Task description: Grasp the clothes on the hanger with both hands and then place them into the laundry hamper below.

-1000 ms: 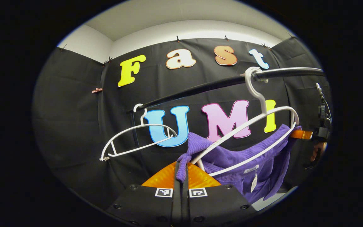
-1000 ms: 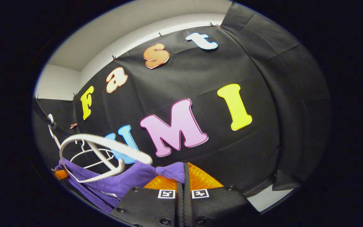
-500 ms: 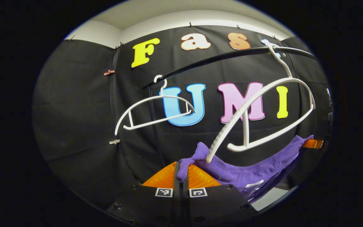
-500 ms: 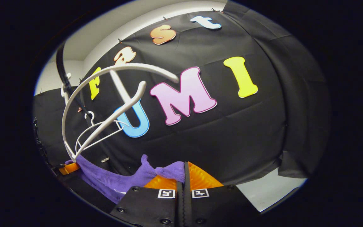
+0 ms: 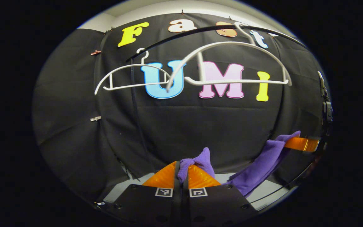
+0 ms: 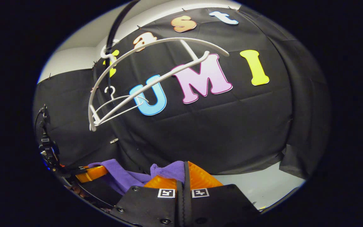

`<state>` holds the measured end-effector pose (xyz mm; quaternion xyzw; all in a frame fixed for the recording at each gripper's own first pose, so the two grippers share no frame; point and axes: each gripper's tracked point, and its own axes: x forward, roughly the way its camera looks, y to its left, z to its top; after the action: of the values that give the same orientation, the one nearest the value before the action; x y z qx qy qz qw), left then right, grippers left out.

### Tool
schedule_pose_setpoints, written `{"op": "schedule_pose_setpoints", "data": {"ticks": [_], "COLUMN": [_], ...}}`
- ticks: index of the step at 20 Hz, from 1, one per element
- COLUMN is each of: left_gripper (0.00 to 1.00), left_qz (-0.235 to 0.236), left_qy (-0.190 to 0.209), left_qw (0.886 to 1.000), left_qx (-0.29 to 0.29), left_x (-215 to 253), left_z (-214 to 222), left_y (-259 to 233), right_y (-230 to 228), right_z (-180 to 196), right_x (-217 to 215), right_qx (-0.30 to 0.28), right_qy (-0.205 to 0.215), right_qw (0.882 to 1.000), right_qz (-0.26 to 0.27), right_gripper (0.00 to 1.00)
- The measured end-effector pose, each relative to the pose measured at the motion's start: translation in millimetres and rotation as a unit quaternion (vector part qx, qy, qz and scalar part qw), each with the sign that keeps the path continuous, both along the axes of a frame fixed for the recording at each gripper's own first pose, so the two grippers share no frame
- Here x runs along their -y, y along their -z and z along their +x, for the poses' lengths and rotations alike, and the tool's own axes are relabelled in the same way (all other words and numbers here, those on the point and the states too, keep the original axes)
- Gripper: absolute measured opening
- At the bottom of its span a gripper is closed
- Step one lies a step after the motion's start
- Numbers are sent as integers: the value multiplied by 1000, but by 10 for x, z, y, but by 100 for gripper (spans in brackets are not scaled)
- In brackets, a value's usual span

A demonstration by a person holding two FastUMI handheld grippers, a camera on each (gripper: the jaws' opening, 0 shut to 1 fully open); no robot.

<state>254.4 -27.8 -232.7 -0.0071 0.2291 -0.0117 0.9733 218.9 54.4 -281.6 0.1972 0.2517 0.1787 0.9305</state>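
Note:
A purple knitted garment (image 5: 257,165) hangs slack between both grippers, well below its white hanger (image 5: 232,63). My left gripper (image 5: 181,168) is shut on one bunched corner of it, its orange fingers (image 5: 164,176) pressed together. My right gripper (image 6: 184,171) is shut on the other corner of the purple garment (image 6: 165,170). In the left gripper view the right gripper's orange finger (image 5: 301,143) pinches the cloth at the right edge. In the right gripper view the left gripper (image 6: 90,172) shows low at the left. The bare hanger (image 6: 156,67) still hangs on the black rail (image 6: 117,22).
A second bare white hanger (image 5: 131,77) hangs on the black rail (image 5: 206,30), left of the first. A vertical black pole (image 5: 135,113) runs down from the rail's end. A strip of pale floor (image 6: 257,187) shows below the black cloth wall.
Both grippers have dropped with the purple garment, which has slid off the hanger. The hanger has swung back level on the rail and now sits high in both views.

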Motion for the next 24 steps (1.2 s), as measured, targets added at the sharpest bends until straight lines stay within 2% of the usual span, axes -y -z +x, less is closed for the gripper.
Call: {"op": "schedule_pose_setpoints", "data": {"ticks": [5, 8, 12, 15, 19, 24], "left_gripper": [5, 5, 5, 5, 5, 5], "left_qz": [-55, -76, -97, -92, -65, -47], "left_qy": [72, 89, 80, 74, 83, 102], "left_qw": [995, 993, 992, 991, 986, 972], "left_qx": [32, 34, -16, -66, -133, -209], "left_x": [590, 733, 784, 772, 749, 874], "left_z": [-161, -201, -287, -343, -457, -696], "left_y": [-362, -318, 219, 742, 1457, 2169], "right_y": [-382, -349, 222, 780, 1481, 2188], "right_z": [-261, -358, -471, -517, -698, -1016], "right_x": [-275, -301, -236, -101, 21, 61], "right_qx": [31, 37, -5, -55, -109, -172], "right_qy": [-36, -46, -52, -53, -71, -105], "right_qw": [999, 998, 996, 992, 979, 958], "right_qz": [-20, -36, -72, -99, -156, -202], "right_gripper": [5, 5, 4, 5, 4, 5]}}
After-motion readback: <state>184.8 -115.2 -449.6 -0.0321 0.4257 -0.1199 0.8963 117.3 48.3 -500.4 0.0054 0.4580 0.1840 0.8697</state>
